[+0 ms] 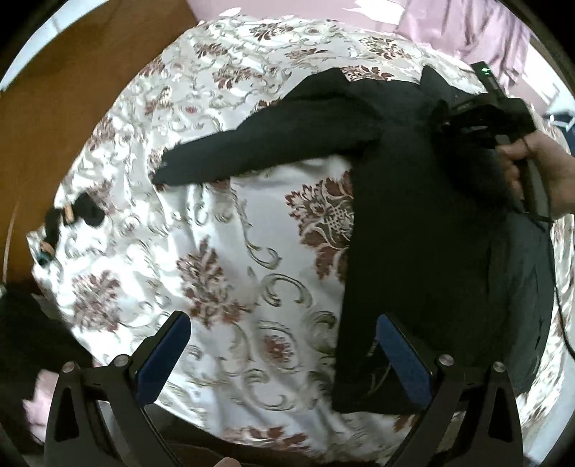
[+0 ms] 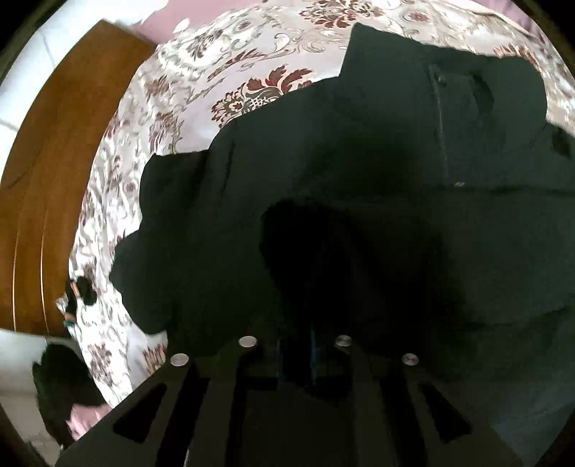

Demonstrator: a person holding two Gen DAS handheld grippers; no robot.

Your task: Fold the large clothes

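A large black garment (image 1: pixel 424 215) lies on a white bedspread with dark red flowers (image 1: pixel 230 230), one sleeve (image 1: pixel 251 151) stretched to the left. My left gripper (image 1: pixel 284 345) is open and empty, low over the bedspread; its right finger (image 1: pixel 402 355) is at the garment's near hem. My right gripper (image 1: pixel 478 115) is held by a hand at the garment's far right. In the right wrist view the right gripper (image 2: pixel 296 345) has its fingers close together, shut on a fold of the black garment (image 2: pixel 359 201), which fills most of that view.
A small black item with orange bits (image 1: pixel 72 215) lies at the bedspread's left edge, also in the right wrist view (image 2: pixel 81 291). A brown wooden headboard (image 1: pixel 64 100) borders the bed on the left. Pink fabric (image 1: pixel 460 25) lies at the far side.
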